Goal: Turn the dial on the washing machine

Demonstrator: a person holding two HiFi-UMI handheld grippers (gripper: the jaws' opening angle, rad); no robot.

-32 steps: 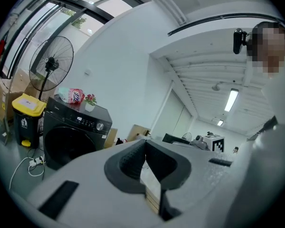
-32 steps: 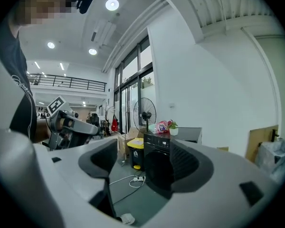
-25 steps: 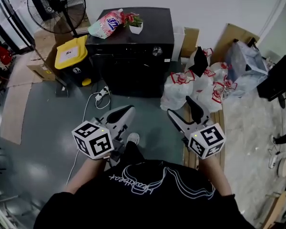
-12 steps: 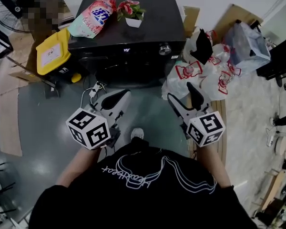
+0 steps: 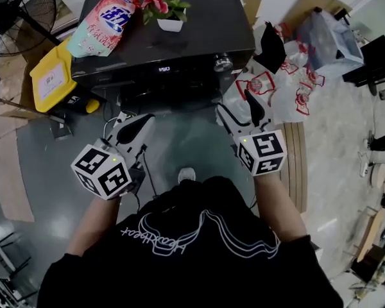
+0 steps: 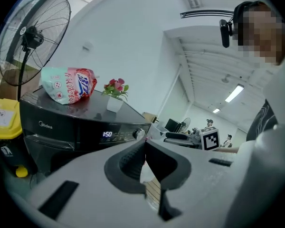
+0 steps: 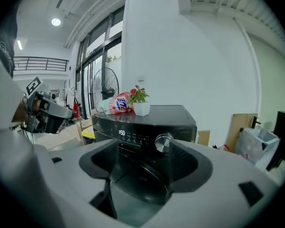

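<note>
A black front-loading washing machine (image 5: 199, 18) stands ahead of me, its display lit. Its silver dial (image 5: 222, 61) sits at the right end of the control panel. My right gripper (image 5: 237, 108) is open and held in the air a short way in front of and below the dial, touching nothing. In the right gripper view the dial (image 7: 163, 143) shows between the spread jaws of my right gripper (image 7: 141, 152). My left gripper (image 5: 136, 124) hangs before the machine's door, left of the dial. Its jaws meet with nothing in them, and past my left gripper (image 6: 145, 146) the dial (image 6: 140, 133) is visible.
A detergent pouch (image 5: 106, 19) and a small potted plant (image 5: 165, 8) lie on the machine's top. A yellow bin (image 5: 50, 77) and a standing fan (image 5: 16, 8) are at its left. Tied plastic bags (image 5: 279, 85) and cardboard crowd its right side. A cable runs across the floor.
The person has stepped closer to the washing machine. Both grippers have moved forward with them, the right one nearing the dial. Jaw states are unchanged.
</note>
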